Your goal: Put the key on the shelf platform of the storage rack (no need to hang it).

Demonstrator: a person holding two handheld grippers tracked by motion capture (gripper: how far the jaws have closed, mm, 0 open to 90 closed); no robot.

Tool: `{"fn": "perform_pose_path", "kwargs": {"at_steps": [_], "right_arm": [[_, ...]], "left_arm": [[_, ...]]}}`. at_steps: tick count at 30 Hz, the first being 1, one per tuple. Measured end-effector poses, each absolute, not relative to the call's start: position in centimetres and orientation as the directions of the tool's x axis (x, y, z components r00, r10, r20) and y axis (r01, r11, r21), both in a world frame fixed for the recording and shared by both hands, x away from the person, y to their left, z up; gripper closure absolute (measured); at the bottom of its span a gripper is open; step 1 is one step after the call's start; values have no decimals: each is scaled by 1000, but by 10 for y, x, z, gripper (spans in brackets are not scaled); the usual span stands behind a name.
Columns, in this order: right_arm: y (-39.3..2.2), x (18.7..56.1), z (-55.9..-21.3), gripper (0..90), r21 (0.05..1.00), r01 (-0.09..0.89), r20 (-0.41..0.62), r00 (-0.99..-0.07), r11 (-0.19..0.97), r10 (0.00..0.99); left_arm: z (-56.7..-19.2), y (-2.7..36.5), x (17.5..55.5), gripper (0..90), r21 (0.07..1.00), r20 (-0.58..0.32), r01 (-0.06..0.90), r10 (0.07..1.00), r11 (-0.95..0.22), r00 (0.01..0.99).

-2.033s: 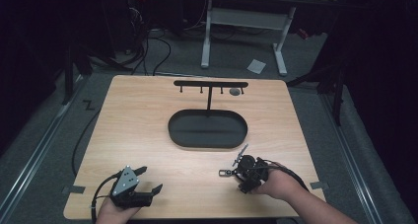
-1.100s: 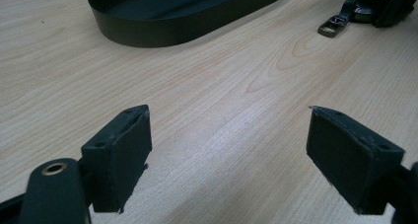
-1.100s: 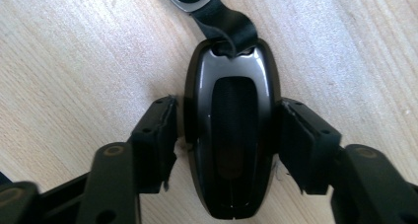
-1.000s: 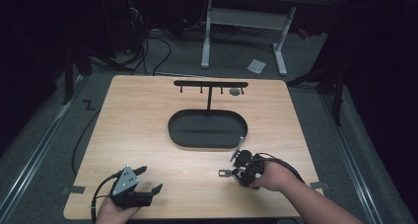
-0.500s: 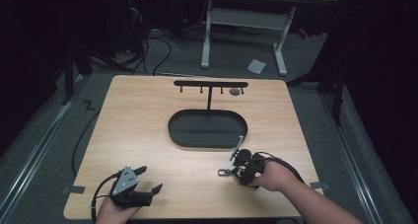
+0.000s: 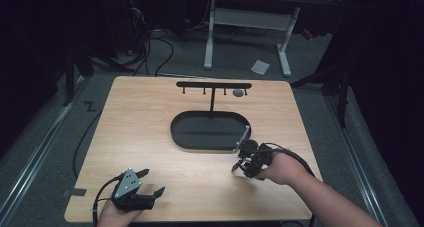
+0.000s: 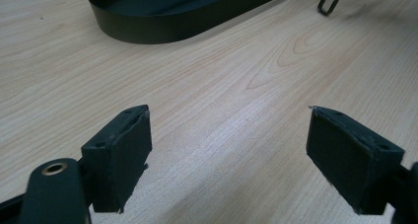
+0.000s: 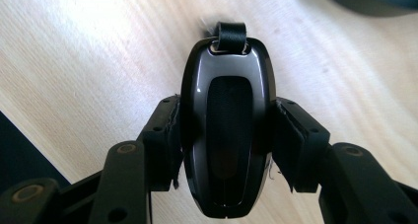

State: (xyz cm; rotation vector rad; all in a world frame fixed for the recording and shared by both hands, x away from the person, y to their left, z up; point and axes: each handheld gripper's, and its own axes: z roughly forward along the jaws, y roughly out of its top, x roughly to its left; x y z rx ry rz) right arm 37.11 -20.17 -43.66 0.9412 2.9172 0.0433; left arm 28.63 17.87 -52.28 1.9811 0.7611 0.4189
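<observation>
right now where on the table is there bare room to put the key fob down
The widest bare wood lies between the left gripper and the right gripper, in front of the oval tray. The strip left of the tray is also free. It is tighter at the tray's right end, where the right gripper holds the key fob, and behind it, around the hook stand.

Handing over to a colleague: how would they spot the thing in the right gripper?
Start at the black oval tray mid-table; just off its near right end is the right gripper. Clamped between its pads is a glossy black key fob, with a short strap loop on top.
</observation>
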Motion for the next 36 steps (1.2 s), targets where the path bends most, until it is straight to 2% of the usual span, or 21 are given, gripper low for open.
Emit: {"fn": "perform_pose_path", "kwargs": {"at_steps": [12, 23, 36], "right_arm": [[-196, 393, -413, 489, 71, 588, -108, -798, 805, 593], [-176, 432, -392, 488, 103, 598, -128, -784, 795, 607], [-148, 473, -399, 488, 101, 612, -134, -773, 785, 620]], "left_arm": [[-522, 182, 285, 181, 870, -18, 342, 670, -355, 742], [-521, 184, 284, 181, 873, -17, 340, 676, -348, 737], [-521, 185, 282, 181, 870, -25, 347, 671, -351, 741]]}}
